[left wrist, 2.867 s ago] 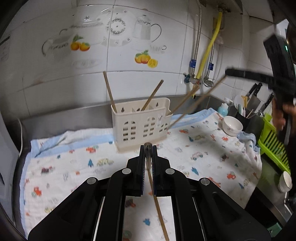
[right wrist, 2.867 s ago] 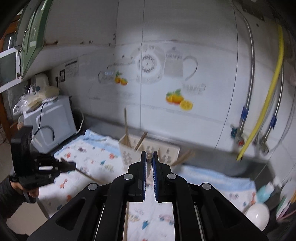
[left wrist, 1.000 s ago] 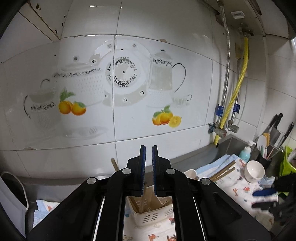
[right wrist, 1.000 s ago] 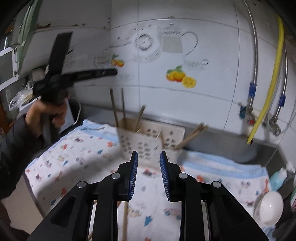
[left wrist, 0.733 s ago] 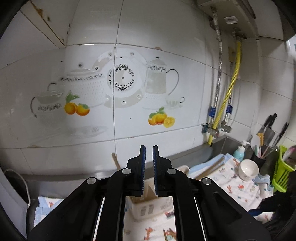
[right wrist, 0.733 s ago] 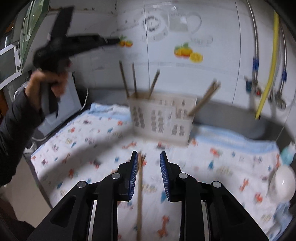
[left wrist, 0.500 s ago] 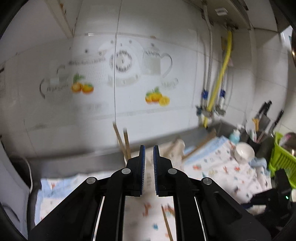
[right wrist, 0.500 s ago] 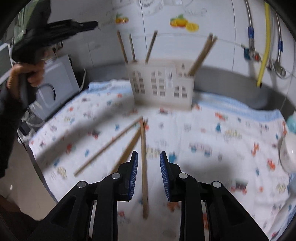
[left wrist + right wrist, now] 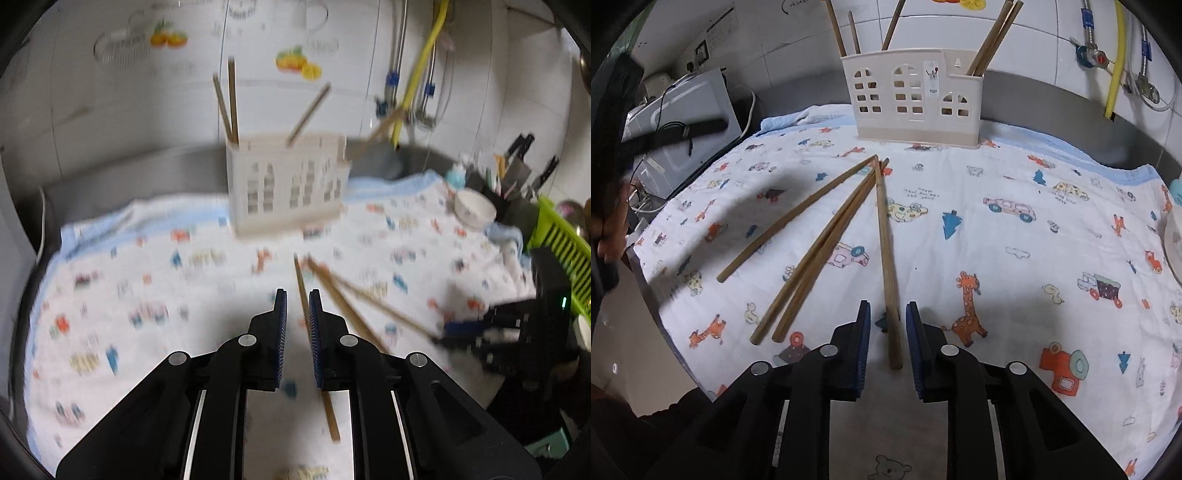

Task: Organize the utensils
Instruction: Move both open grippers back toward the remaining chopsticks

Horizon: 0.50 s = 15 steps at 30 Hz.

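A cream utensil holder point(image 9: 916, 92) stands at the back of the patterned cloth point(image 9: 1015, 240) with several wooden chopsticks upright in it; it also shows in the left wrist view point(image 9: 284, 188). Several loose chopsticks lie on the cloth, fanned out. My right gripper point(image 9: 886, 314) is open, low over the cloth, straddling the near end of one chopstick point(image 9: 886, 258). A pair of chopsticks point(image 9: 816, 258) lies to its left. My left gripper point(image 9: 295, 306) is open above a chopstick point(image 9: 314, 339), in a blurred view.
A white bowl point(image 9: 474, 208), a knife block and a green rack point(image 9: 561, 254) sit at the right. A white appliance with cables point(image 9: 676, 122) stands at the cloth's left. Pipes and a yellow hose point(image 9: 1115, 59) run down the tiled wall.
Both grippers have swung down from the wall towards the cloth. The left let go of its chopstick and opened a little. The right opened earlier and now straddles a loose chopstick.
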Available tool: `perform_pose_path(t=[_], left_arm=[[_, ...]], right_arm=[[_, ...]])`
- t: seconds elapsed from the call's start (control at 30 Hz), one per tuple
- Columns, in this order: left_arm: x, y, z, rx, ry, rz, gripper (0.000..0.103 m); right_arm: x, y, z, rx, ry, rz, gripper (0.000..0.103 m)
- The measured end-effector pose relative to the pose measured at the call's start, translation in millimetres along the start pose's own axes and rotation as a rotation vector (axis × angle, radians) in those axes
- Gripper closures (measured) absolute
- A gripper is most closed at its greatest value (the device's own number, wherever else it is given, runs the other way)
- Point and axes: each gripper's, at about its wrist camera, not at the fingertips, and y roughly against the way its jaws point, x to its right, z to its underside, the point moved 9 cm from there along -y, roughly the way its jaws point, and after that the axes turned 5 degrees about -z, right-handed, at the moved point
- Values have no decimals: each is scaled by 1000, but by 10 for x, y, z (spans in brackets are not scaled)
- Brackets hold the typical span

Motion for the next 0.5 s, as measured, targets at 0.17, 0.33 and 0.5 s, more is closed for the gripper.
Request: perform_pose_path(t=[0.17, 0.33, 0.5], left_arm=[[59, -140, 445, -92, 36, 25, 91], [149, -272, 765, -162, 44, 38, 87], [210, -390, 897, -190, 49, 33, 84]], right_arm=[[17, -71, 24, -10, 2, 6, 86], [9, -115, 66, -14, 20, 28, 93], [19, -116, 72, -4, 10, 38, 95]])
